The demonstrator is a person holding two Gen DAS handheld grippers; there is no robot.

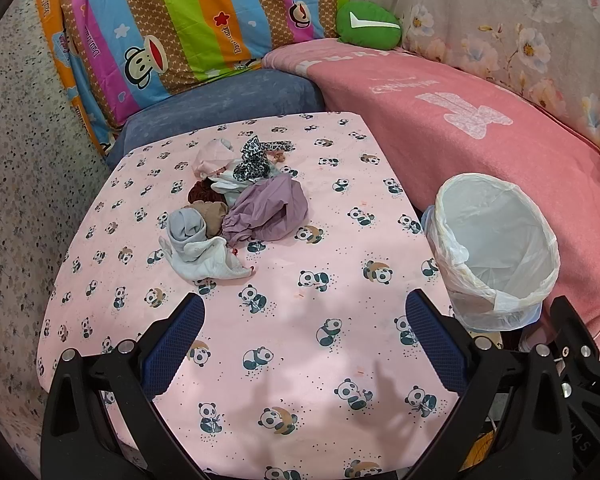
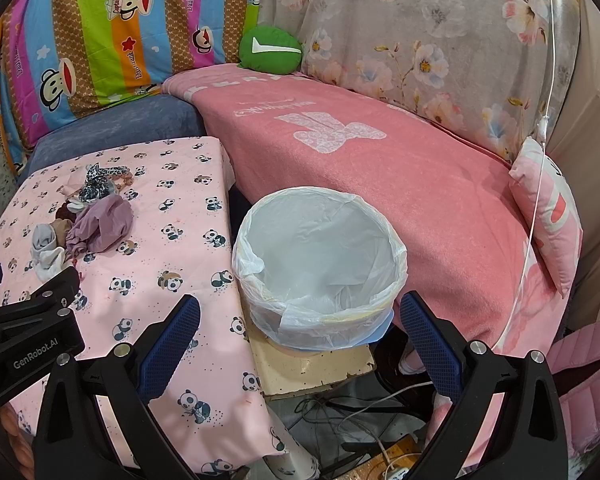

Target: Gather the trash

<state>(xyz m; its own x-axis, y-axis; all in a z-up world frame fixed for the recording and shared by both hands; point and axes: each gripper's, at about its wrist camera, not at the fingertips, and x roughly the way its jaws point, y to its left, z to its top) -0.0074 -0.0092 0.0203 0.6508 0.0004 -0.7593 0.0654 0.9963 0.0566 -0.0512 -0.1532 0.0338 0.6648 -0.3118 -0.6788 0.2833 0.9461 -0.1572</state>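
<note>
Hovering over the table (image 1: 284, 320), the left gripper (image 1: 304, 316) has its jaws spread wide w/ nothing between them; blue pads (image 1: 180, 344) face each other above the pink panda-print cloth. Right gripper (image 2: 300, 316) is likewise spread & empty, framing the bin (image 2: 320, 264) from above.

Trash: a pile (image 1: 240, 200) of crumpled fabric scraps sits approx mid-table, well apart from both grippers. In it: a mauve piece (image 1: 272, 208), a white/grey piece (image 1: 200, 252) nearest the left gripper, a leopard-print strip (image 1: 256, 156) at the far side, plus brown & dark red bits between. Same pile shows at far left in the right wrist view (image 2: 88, 220).

Bin is round, lined w/ a thin white bag folded over the rim, nothing visible inside. It stands just beside the table's right edge, on a worn cream board (image 2: 312, 368), against a pink blanket (image 1: 480, 132).

Behind: striped monkey-print bedding (image 1: 188, 20), floral fabric (image 2: 440, 40), green cushion (image 1: 368, 24). Cables (image 2: 360, 412) lie on the floor under the bin. Left gripper's black body also shows at the left edge of the right wrist view.
</note>
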